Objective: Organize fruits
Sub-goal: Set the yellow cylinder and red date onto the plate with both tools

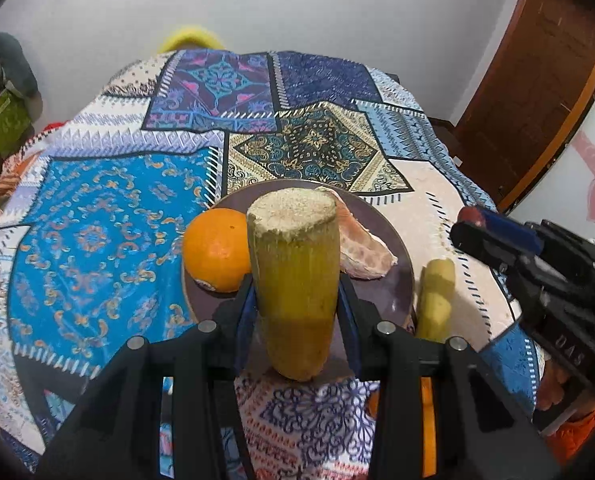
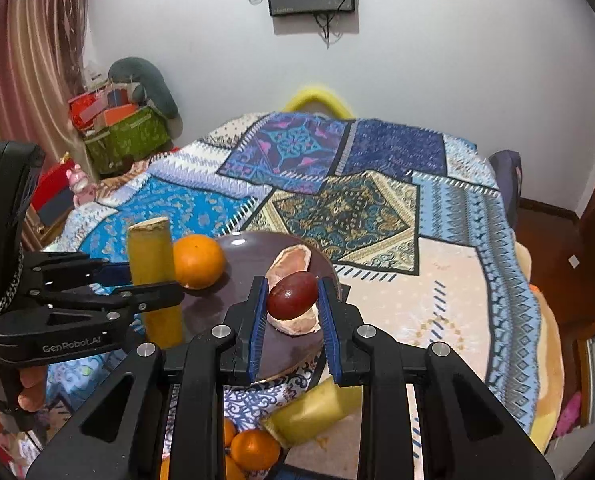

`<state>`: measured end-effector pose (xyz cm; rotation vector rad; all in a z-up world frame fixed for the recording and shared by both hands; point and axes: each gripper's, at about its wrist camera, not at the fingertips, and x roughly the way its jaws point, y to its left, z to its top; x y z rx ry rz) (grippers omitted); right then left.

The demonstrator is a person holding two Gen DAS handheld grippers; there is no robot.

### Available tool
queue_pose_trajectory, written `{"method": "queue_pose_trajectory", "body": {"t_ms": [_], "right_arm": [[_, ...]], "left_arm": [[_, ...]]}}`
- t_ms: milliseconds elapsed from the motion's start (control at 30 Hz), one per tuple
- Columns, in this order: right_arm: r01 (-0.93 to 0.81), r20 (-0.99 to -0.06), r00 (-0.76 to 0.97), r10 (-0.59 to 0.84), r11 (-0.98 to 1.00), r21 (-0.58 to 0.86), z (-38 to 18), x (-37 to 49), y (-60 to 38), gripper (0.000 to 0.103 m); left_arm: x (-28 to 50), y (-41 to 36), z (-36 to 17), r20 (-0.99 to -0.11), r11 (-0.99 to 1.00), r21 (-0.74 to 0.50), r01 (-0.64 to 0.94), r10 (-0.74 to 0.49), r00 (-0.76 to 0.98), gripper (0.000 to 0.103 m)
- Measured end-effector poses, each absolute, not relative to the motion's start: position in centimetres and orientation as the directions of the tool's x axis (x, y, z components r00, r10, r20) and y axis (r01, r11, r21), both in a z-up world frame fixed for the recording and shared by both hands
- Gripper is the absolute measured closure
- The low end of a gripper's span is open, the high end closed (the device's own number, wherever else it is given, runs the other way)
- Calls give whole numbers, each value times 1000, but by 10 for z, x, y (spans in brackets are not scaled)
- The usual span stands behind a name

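While both grippers sit over the near edge of the table (image 2: 437, 304), each has fruit clamped. Left gripper (image 1: 297, 300): fingers level, pointing across the table, jaws closed on a yellow-green sugarcane piece (image 1: 293, 280) held upright, cut end up, over the near-left part of the dark plate (image 1: 393, 296). From the right wrist view the same gripper (image 2: 137, 280) comes in from the left edge, roughly horizontal, person's hand (image 2: 31, 388) on the grip below. Right gripper (image 2: 293, 300): pointing forward, tilted slightly down, jaws narrow on a dark red oval fruit (image 2: 292, 295), above the near-right part of the plate, over a peeled pomelo segment (image 2: 293, 260) lying there. Orange (image 2: 198, 256) sits on the plate's left side, just beside the held cane. Second sugarcane piece (image 1: 435, 300) lies on the cloth just off the plate's right rim. More oranges (image 2: 253, 448) show below the table's near edge, container unclear.
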<state>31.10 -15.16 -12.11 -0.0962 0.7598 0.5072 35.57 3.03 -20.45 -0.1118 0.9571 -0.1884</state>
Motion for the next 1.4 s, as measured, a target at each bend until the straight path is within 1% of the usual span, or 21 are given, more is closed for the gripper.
{"method": "queue_pose_trajectory", "body": {"t_ms": [200, 567, 733, 967, 1067, 1100, 1133, 1167, 1200, 1233, 1400], "right_arm": [[-491, -708, 582, 400, 867, 86, -140, 323, -142, 80], [-501, -762, 507, 403, 857, 120, -171, 330, -139, 80], [-514, -766, 481, 427, 845, 148, -175, 327, -138, 80], [-545, -777, 463, 427, 828, 131, -179, 322, -130, 80], [-540, -782, 461, 419, 832, 127, -180, 323, -130, 79], [-537, -785, 460, 415, 834, 126, -181, 324, -130, 78], [-534, -786, 461, 412, 836, 125, -181, 324, -131, 71], [-531, -785, 465, 409, 839, 123, -180, 324, -131, 66], [-527, -782, 475, 404, 842, 116, -179, 323, -132, 57], [-523, -779, 484, 400, 845, 110, -178, 322, -133, 54], [-508, -767, 506, 394, 855, 103, -167, 318, -137, 54]], "left_arm": [[379, 23, -215, -804, 979, -170, 114, -204, 558, 65], [404, 18, -231, -824, 978, -180, 105, -208, 527, 65], [410, 13, -236, -834, 981, -161, 106, -192, 518, 65], [411, 10, -237, -838, 984, -140, 110, -177, 517, 65], [408, 11, -239, -843, 982, -149, 115, -187, 504, 65], [405, 13, -236, -837, 981, -156, 112, -192, 512, 65], [402, 14, -232, -825, 981, -161, 111, -196, 530, 65], [399, 15, -228, -815, 980, -164, 109, -197, 545, 65], [396, 16, -224, -809, 980, -166, 108, -198, 554, 65], [394, 16, -220, -804, 980, -166, 108, -198, 560, 65], [381, 20, -201, -794, 982, -158, 102, -188, 578, 65]]}}
